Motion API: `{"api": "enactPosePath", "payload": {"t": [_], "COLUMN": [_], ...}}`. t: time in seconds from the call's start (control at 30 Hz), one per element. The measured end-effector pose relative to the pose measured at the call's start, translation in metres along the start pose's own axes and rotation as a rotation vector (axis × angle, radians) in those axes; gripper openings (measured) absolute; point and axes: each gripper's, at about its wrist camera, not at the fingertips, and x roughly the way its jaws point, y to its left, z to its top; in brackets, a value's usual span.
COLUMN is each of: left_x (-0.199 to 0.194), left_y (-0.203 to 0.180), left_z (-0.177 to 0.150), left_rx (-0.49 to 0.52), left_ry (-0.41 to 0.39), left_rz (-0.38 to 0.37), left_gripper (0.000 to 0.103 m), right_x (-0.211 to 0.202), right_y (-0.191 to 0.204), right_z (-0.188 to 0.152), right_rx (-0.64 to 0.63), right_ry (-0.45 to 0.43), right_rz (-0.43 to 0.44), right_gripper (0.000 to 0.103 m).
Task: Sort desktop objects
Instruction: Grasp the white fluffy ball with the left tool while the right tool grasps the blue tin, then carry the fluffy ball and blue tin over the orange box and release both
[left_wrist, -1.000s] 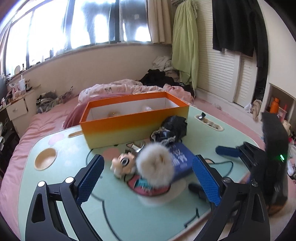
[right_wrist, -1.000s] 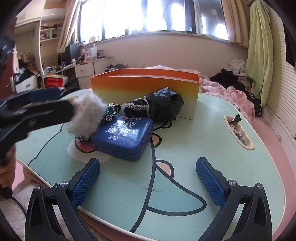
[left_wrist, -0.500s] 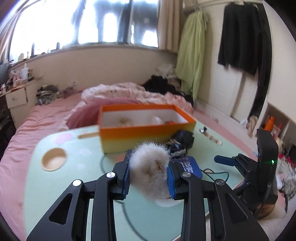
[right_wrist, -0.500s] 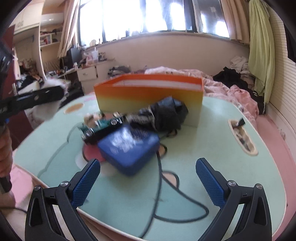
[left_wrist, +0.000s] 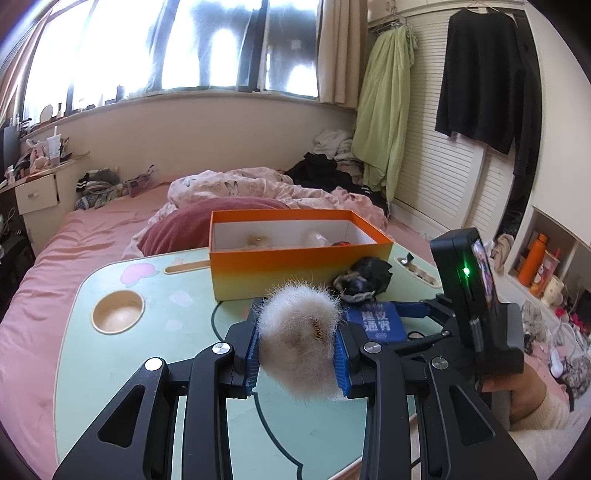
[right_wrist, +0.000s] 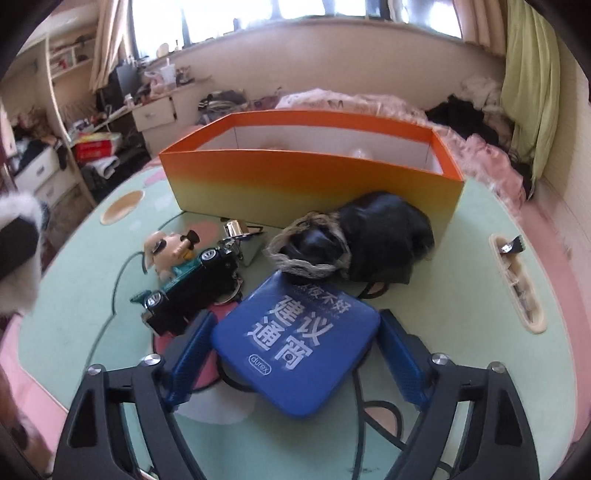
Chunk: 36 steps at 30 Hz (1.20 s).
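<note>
My left gripper is shut on a fluffy white pompom, held above the green table. Behind it stands an orange box with a few small items inside. In the right wrist view a blue tin lies flat between the pads of my right gripper. Its jaws are closing, and the pads stand right at the tin's sides. Left of the tin lie a dark green toy car and a small pig figure. A black pouch rests against the orange box.
The green cartoon table has a round cup recess at the left and a long slot with small bits at the right. A pink bed surrounds the table. A hand holds the right gripper's handle.
My left gripper shut on the pompom and lifted it off the pile. My right gripper came forward and down over the blue tin, and its jaws narrowed around it.
</note>
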Motion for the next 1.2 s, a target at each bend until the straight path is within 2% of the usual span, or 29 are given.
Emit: {"api": "enactPosePath", "payload": {"t": [0.17, 0.37, 0.47, 0.57, 0.7, 0.8, 0.9, 0.93, 0.97, 1.03, 1.1, 1.13, 1.2], "left_x": [-0.002, -0.001, 0.011, 0.036, 0.076, 0.111, 0.14, 0.142, 0.139, 0.125, 0.107, 0.092, 0.072], "left_y": [-0.002, -0.001, -0.001, 0.002, 0.012, 0.02, 0.026, 0.028, 0.027, 0.021, 0.018, 0.015, 0.01], "left_z": [0.0, 0.006, 0.019, 0.041, 0.07, 0.079, 0.07, 0.065, 0.064, 0.064, 0.067, 0.068, 0.067], "left_rx": [0.006, 0.002, -0.003, -0.018, -0.08, -0.114, -0.142, -0.144, -0.128, -0.085, -0.073, -0.073, -0.077], "left_ry": [-0.002, -0.008, -0.003, 0.016, 0.027, 0.066, 0.182, 0.18, 0.167, 0.128, 0.067, 0.02, -0.021], "left_rz": [-0.003, -0.005, -0.023, -0.007, 0.01, 0.038, 0.066, 0.058, 0.071, 0.128, 0.14, 0.133, 0.105], "left_gripper": [0.034, 0.034, 0.034, 0.034, 0.034, 0.034, 0.045, 0.047, 0.052, 0.07, 0.08, 0.083, 0.083], "right_x": [-0.01, -0.051, -0.067, -0.07, -0.043, -0.011, 0.027, 0.029, 0.027, 0.017, -0.002, -0.013, -0.034], "right_y": [-0.01, -0.024, -0.03, -0.04, -0.056, -0.062, -0.07, -0.068, -0.067, -0.067, -0.07, -0.07, -0.067], "right_z": [-0.016, -0.026, -0.003, 0.039, 0.092, 0.115, 0.119, 0.118, 0.115, 0.111, 0.106, 0.101, 0.087], "right_rx": [-0.014, -0.002, 0.019, 0.064, 0.147, 0.163, 0.196, 0.169, 0.146, 0.128, 0.139, 0.147, 0.146], "right_ry": [-0.044, -0.18, -0.237, -0.275, -0.251, -0.201, -0.079, -0.087, -0.093, -0.117, -0.179, -0.214, -0.258], "right_rz": [0.036, 0.113, 0.132, 0.136, 0.103, 0.056, 0.01, -0.002, -0.007, -0.001, 0.015, 0.02, 0.041], "right_gripper": [0.086, 0.086, 0.086, 0.086, 0.086, 0.086, 0.087, 0.087, 0.087, 0.087, 0.095, 0.1, 0.101]}}
